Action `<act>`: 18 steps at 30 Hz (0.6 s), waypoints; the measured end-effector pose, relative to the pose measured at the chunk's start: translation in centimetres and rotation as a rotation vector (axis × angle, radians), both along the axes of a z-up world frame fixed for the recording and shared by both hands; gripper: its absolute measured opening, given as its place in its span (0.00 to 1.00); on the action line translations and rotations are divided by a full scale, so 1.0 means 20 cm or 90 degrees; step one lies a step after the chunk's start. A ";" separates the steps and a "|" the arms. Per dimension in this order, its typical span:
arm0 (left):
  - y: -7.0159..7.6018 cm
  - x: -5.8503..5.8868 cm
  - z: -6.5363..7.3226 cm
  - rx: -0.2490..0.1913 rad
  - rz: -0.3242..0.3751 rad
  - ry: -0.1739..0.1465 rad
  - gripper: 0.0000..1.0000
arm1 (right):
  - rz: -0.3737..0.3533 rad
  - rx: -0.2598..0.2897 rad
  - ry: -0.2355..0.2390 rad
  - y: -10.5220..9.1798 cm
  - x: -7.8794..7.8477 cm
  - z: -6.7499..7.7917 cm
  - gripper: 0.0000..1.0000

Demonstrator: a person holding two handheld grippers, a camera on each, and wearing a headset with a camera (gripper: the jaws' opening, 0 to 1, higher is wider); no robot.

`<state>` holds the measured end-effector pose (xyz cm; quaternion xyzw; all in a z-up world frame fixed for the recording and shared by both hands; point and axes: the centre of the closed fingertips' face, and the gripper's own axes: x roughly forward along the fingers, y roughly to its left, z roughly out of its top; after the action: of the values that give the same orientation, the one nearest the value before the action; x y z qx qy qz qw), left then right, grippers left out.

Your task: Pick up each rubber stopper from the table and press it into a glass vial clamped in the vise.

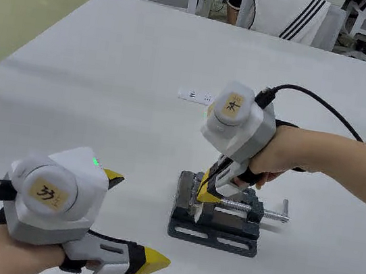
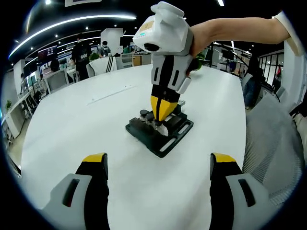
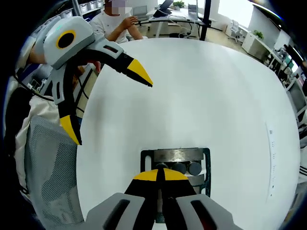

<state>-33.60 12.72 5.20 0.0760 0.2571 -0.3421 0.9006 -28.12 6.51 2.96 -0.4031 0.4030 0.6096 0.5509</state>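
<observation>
A black vise (image 1: 215, 225) stands on the white table (image 1: 122, 87), clamping a row of glass vials with dark rubber stoppers (image 3: 186, 168) in their mouths. My right gripper (image 1: 206, 189) points down onto the vise with its yellow tips together on the vial row. In its own view the right gripper (image 3: 160, 175) is shut, and what lies under the tips is hidden. My left gripper (image 1: 134, 219) hovers open at the near left, well apart from the vise. From the left gripper (image 2: 158, 160) view, the vise (image 2: 160, 132) and stoppered vials (image 2: 144, 114) sit ahead.
A white power strip (image 1: 195, 96) lies on the table beyond the vise. The vise's screw handle (image 1: 274, 216) sticks out to the right. Chairs and a seated person (image 1: 282, 11) are at the far table edge.
</observation>
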 end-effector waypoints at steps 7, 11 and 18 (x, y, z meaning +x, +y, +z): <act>0.01 0.01 0.03 0.001 0.001 -0.010 0.87 | -0.043 0.048 0.015 -0.02 -0.01 0.01 0.00; 0.01 0.02 0.03 -0.003 0.000 -0.012 0.87 | -0.078 0.069 0.015 -0.10 -0.01 0.03 0.05; 0.00 0.04 0.06 -0.009 -0.001 -0.019 0.87 | -0.161 0.161 0.028 -0.22 -0.03 0.10 0.23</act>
<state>-32.70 12.71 6.39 0.0748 0.2414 -0.3434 0.9045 -28.75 2.03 4.96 -0.2634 0.3828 0.5895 0.6607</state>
